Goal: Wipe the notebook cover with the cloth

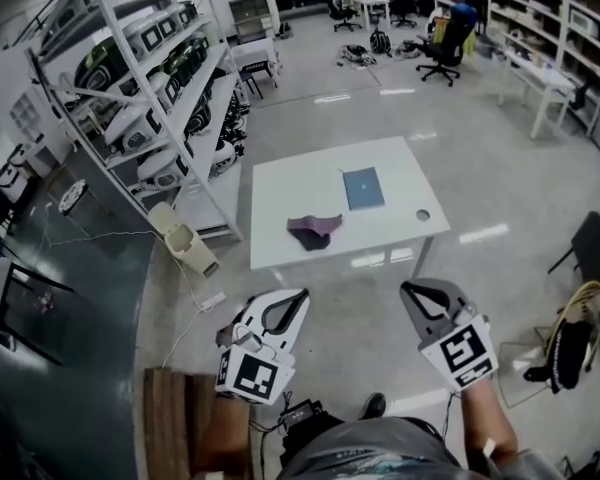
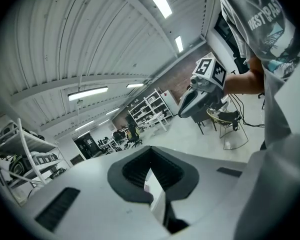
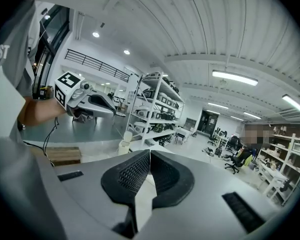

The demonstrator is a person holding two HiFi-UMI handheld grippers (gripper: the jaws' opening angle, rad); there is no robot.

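White-painted metal shelving rack [image 1: 150, 88], loaded with equipment, stands at 10 o'clock from the white rectangular table [image 1: 280, 196]. That table sits at the centre of the head view on a glossy grey floor [image 1: 340, 318].

Beige plastic bin [image 1: 185, 243] leans tilted near the rack's foot, at 9 o'clock from the table.

Left gripper [image 1: 300, 296] and right gripper [image 1: 410, 288] are held at 6 o'clock from the table, well apart from it and from each other. On both, the 2 jaws are closed tip to tip with nothing between them.

Blue rectangular notebook [image 1: 363, 188] lies flat and closed on the tabletop, towards its 1 o'clock corner.

Purple crumpled cloth [image 1: 314, 230] lies on the tabletop at 7 o'clock from the notebook, near it but not touching.
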